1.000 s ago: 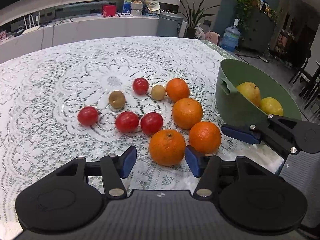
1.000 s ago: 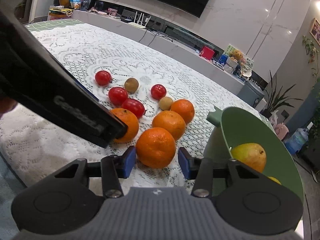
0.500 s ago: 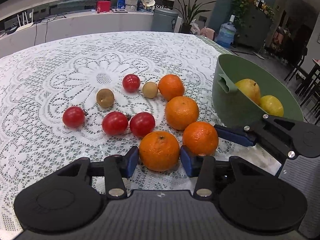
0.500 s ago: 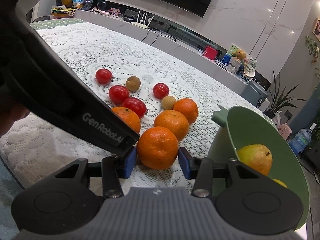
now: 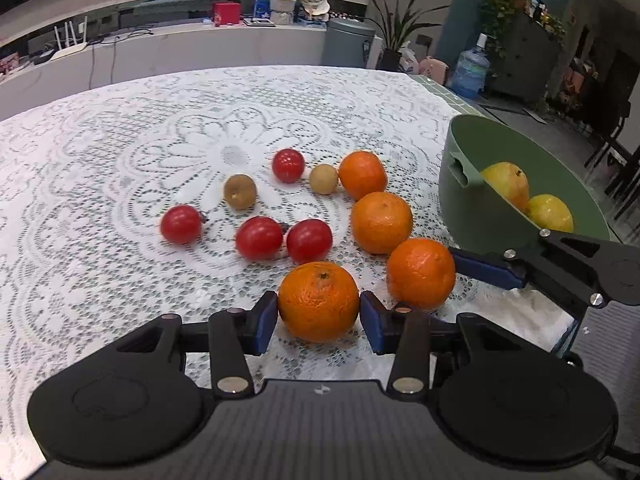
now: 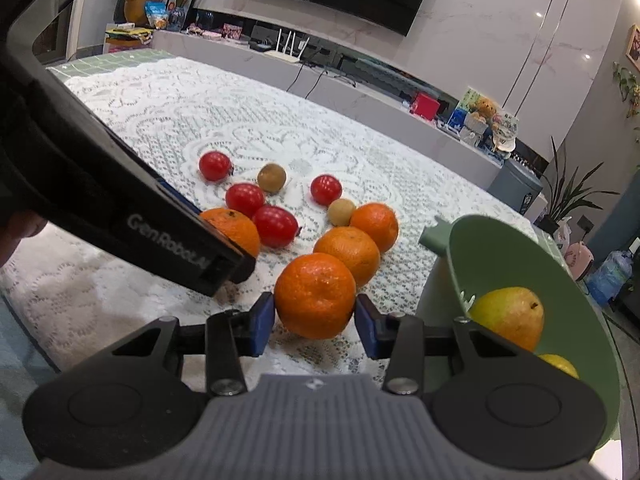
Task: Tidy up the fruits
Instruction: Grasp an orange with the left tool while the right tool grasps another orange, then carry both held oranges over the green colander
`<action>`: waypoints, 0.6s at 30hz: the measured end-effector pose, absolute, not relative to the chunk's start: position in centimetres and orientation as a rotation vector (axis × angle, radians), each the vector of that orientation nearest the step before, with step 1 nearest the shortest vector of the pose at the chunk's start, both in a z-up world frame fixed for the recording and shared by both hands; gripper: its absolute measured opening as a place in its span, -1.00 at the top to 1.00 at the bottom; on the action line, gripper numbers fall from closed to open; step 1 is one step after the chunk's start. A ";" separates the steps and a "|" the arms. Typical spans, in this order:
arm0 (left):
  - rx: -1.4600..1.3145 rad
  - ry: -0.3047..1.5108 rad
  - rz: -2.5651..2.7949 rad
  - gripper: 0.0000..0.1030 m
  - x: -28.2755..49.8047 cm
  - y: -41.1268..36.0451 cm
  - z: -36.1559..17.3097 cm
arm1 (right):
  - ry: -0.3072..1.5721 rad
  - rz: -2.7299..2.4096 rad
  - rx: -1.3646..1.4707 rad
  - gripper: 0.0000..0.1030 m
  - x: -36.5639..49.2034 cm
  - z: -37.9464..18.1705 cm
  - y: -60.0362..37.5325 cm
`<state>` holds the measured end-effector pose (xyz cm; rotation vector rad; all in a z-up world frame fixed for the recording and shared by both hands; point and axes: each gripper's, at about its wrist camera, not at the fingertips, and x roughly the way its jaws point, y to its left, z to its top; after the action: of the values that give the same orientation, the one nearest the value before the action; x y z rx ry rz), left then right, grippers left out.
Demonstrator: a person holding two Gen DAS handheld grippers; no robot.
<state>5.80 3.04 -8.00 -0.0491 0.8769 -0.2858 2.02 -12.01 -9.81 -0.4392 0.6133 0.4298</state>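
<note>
Several oranges, red tomatoes and two small brown fruits lie on a white lace tablecloth. My left gripper is shut on the nearest orange, with a blue pad pressing on each side. My right gripper has its jaws closing on the neighbouring orange, and both pads touch it. In the left wrist view one blue finger of the right gripper lies against that orange. Both oranges rest on the cloth. The left gripper's body hides part of its orange.
A green bowl stands at the right and holds a yellow pear and a yellow fruit. Two more oranges lie between the bowl and the tomatoes. The table's edge runs close behind the bowl.
The left jaws closed from wide apart onto the near orange. The right pads narrowed onto their orange. Both grippers edged a little closer to the fruit.
</note>
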 end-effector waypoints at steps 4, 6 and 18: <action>-0.046 0.850 -0.274 0.02 4.9 3.2 -6.9 | 0.604 0.449 -0.391 0.21 1.6 -8.5 -12.7; -0.044 0.828 -0.270 0.02 4.6 3.2 -6.1 | 0.597 0.461 -0.357 0.21 1.3 -7.7 -13.2; -0.012 0.683 -0.310 0.02 3.3 1.1 -1.0 | 0.527 0.401 -0.224 0.21 0.7 -1.5 -17.8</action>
<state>3.35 1.06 -1.01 -0.0122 0.6831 -0.3101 0.72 -17.84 -1.50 -0.2243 0.5267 0.4012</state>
